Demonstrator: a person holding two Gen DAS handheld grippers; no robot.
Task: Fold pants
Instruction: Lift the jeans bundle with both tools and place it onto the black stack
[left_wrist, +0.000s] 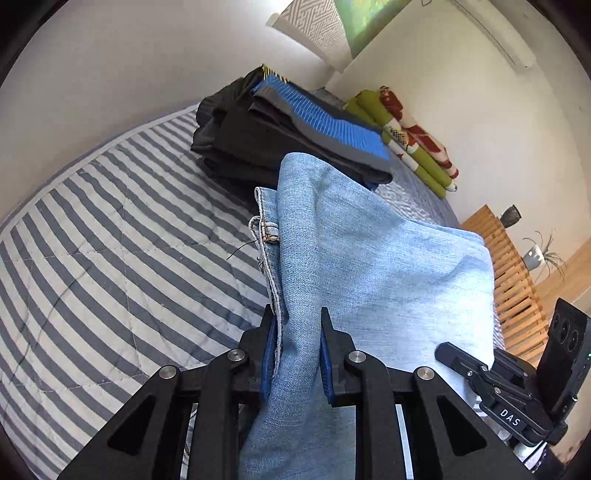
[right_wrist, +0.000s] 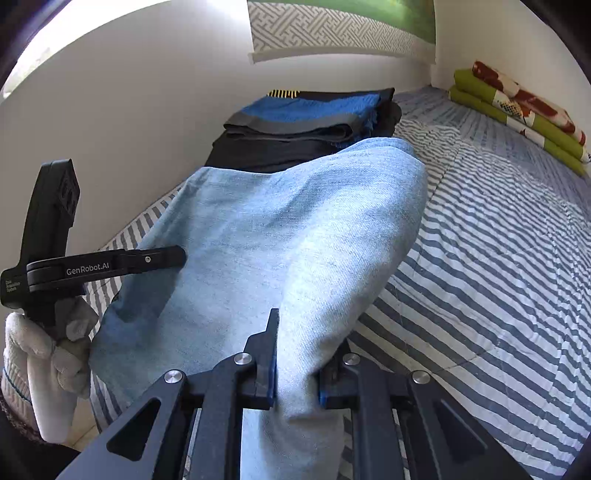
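Jeans (left_wrist: 369, 266), folded, hang above the striped bed (left_wrist: 110, 240), just in front of a stack of dark clothes (left_wrist: 266, 140). The left gripper (left_wrist: 297, 339) and right gripper (right_wrist: 295, 354) each pinch denim between their jaws.

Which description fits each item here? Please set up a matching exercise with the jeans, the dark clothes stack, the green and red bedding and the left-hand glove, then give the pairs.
Items:
1. light blue jeans
2. dark clothes stack
3. green and red bedding
4. white glove

Descriptions:
A. folded against the far wall
B. clamped by both grippers
C. wrapped around the left gripper's handle
D. piled behind the jeans, blue piece on top

Pairs: 1-B, 2-D, 3-A, 4-C. The left gripper and right gripper each pinch denim.
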